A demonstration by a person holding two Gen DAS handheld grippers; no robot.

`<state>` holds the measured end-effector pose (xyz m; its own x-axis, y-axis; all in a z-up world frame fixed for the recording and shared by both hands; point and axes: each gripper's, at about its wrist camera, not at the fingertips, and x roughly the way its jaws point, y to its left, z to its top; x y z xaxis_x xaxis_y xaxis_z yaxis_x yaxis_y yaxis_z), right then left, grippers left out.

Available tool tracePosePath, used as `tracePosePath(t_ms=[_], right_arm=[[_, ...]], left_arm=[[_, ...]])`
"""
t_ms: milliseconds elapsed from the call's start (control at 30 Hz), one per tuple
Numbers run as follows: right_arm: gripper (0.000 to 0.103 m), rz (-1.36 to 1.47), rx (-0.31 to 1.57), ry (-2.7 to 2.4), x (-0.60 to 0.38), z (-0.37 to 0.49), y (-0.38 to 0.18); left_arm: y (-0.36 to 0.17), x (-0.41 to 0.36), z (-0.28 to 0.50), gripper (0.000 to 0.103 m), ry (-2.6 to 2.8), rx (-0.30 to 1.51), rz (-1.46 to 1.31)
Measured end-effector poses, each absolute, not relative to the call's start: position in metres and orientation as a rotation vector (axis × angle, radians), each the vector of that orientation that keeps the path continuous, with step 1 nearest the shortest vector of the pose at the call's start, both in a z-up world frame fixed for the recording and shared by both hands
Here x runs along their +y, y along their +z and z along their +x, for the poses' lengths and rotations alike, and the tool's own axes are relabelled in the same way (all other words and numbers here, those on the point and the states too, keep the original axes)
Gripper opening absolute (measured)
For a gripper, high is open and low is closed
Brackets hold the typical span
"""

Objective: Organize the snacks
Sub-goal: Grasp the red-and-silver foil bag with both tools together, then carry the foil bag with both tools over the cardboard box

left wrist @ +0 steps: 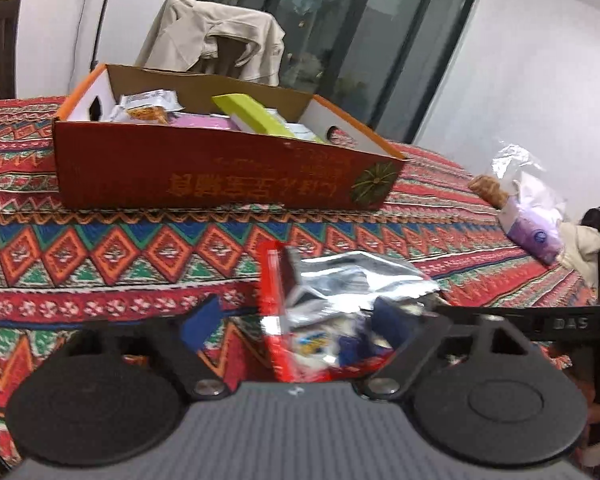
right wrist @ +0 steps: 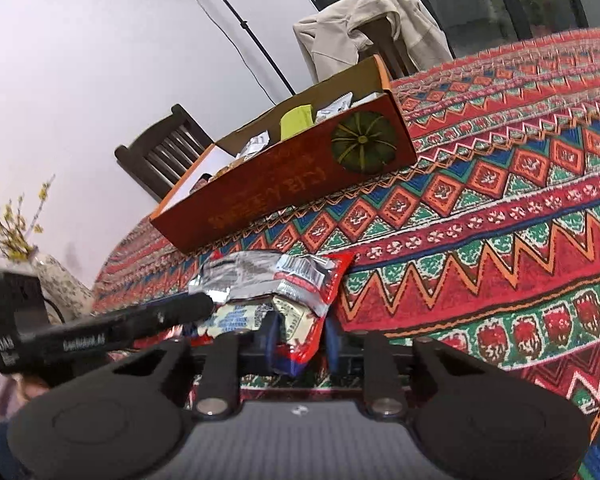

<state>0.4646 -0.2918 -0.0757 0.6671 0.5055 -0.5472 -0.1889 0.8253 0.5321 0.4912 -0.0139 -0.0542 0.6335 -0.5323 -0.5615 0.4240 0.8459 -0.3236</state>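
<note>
A red and silver snack packet lies crumpled on the patterned tablecloth, in front of a red cardboard box that holds several snacks, among them a green carton. My left gripper straddles the packet. Its right pad touches the foil, while its left pad stands off with cloth showing in the gap. In the right wrist view my right gripper is shut on the near corner of the packet. The box sits beyond it. The left gripper's black finger reaches in from the left.
A chair draped with a beige jacket stands behind the table. A purple pack in clear plastic lies at the table's right edge. A dark wooden chair and a vase of yellow flowers are at the left.
</note>
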Motion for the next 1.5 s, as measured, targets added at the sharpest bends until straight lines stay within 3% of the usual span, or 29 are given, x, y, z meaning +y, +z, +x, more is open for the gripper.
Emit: tracePosePath(t_ms=[100, 133, 367, 867, 1033, 1233, 1500], right_arm=[[0.017, 0.394, 0.726, 0.403, -0.283, 0.463, -0.071], [0.016, 0.380, 0.724, 0.403, -0.282, 0.461, -0.069], [0.010, 0.277, 0.708, 0.404, -0.267, 0.443, -0.055], [0.010, 0.161, 0.587, 0.419, -0.258, 0.377, 0.003], [0.010, 0.165, 0.525, 0.424, -0.259, 0.407, 0.040], [0.010, 0.230, 0.549, 0.476, -0.259, 0.502, 0.083], [0.010, 0.283, 0.650, 0.502, -0.217, 0.636, 0.064]], left_arm=[[-0.050, -0.013, 0.486, 0.050, -0.568, 0.714, -0.195], [-0.048, -0.012, 0.483, 0.041, -0.577, 0.715, -0.205], [-0.037, -0.010, 0.447, 0.039, -0.539, 0.720, -0.247], [0.022, -0.009, 0.398, 0.038, -0.537, 0.618, -0.241], [0.066, -0.008, 0.440, 0.038, -0.527, 0.576, -0.231], [0.112, -0.003, 0.520, 0.038, -0.458, 0.568, -0.197], [0.083, 0.033, 0.633, 0.038, -0.358, 0.673, -0.239]])
